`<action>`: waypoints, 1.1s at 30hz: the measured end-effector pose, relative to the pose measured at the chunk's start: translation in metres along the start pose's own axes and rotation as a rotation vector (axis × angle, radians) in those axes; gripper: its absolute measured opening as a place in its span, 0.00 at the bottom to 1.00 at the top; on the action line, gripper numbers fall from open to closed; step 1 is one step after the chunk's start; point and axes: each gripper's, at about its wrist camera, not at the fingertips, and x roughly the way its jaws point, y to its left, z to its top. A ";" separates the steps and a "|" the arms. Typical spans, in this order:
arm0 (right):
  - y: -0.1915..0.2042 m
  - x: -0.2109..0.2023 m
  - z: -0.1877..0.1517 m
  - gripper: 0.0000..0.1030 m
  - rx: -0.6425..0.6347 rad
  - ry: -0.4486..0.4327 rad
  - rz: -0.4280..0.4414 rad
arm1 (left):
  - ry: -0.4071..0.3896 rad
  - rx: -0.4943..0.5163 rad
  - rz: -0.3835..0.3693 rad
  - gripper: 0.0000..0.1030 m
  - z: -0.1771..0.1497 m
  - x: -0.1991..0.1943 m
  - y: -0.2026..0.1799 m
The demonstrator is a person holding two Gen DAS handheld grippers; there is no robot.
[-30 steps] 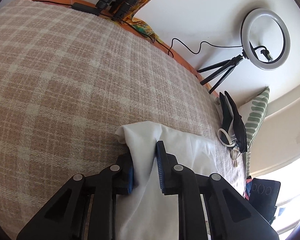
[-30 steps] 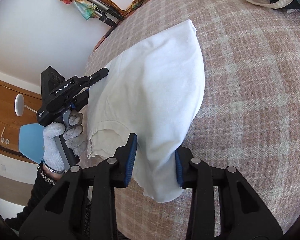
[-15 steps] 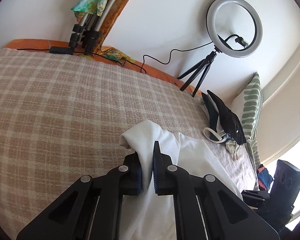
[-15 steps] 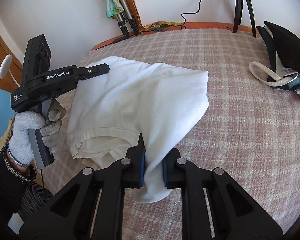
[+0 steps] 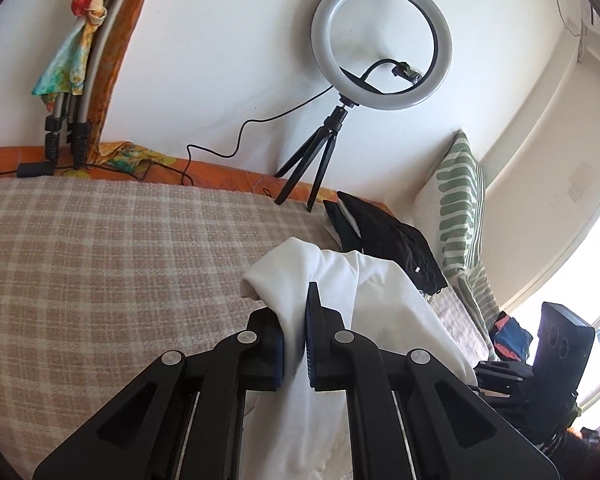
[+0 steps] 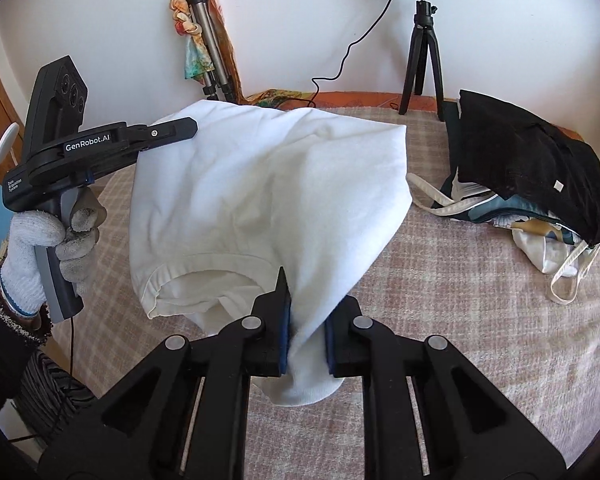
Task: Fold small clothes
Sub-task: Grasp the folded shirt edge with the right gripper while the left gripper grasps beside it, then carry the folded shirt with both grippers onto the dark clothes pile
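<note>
1. Bright daylight in both views; source is the blown-out window (image 5: 596, 280) at right of the left wrist view
2. Soft shadow under the lifted white cotton garment (image 6: 260, 200)
3. Strong fisheye bending; black vignette corners
4. Focus sharp; white circular ring light on black tripod (image 5: 381, 42) appears unlit

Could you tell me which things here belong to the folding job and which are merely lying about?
In the job:
- white garment, lifted off the plaid bed cover
- left tongs, shut on it
- right tongs, shut on it

Lying about:
- ring light on its tripod
- pile of dark clothes
- green striped pillow
- folded tripod against the wall
</note>
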 end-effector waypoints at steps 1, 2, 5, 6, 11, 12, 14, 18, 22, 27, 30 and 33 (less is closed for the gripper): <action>-0.009 -0.004 -0.001 0.14 0.005 -0.005 -0.014 | 0.004 0.008 -0.011 0.06 0.003 0.007 -0.008; -0.016 -0.010 -0.001 0.14 0.009 -0.010 -0.030 | 0.008 0.018 -0.019 0.06 0.005 0.014 -0.015; -0.039 -0.022 0.002 0.14 0.015 -0.026 -0.078 | 0.020 0.060 -0.038 0.06 0.013 0.035 -0.041; -0.046 -0.026 0.004 0.14 0.016 -0.031 -0.094 | 0.024 0.070 -0.048 0.06 0.016 0.042 -0.049; -0.084 -0.050 0.013 0.14 0.012 -0.062 -0.182 | 0.030 0.111 -0.092 0.06 0.031 0.077 -0.088; -0.092 -0.054 0.016 0.14 0.010 -0.068 -0.200 | 0.031 0.117 -0.097 0.06 0.035 0.085 -0.095; -0.110 -0.060 0.022 0.14 0.012 -0.078 -0.234 | 0.033 0.125 -0.109 0.06 0.042 0.101 -0.109; -0.145 -0.067 0.035 0.14 0.007 -0.091 -0.322 | 0.034 0.159 -0.120 0.06 0.058 0.132 -0.137; -0.178 -0.071 0.049 0.14 0.015 -0.101 -0.379 | 0.024 0.201 -0.119 0.06 0.072 0.157 -0.160; -0.210 -0.069 0.067 0.14 0.032 -0.123 -0.418 | 0.020 0.225 -0.103 0.06 0.089 0.186 -0.176; -0.223 -0.062 0.075 0.14 0.039 -0.129 -0.419 | 0.016 0.235 -0.082 0.06 0.098 0.201 -0.181; -0.235 -0.048 0.083 0.14 0.046 -0.127 -0.419 | 0.023 0.248 -0.050 0.06 0.104 0.218 -0.181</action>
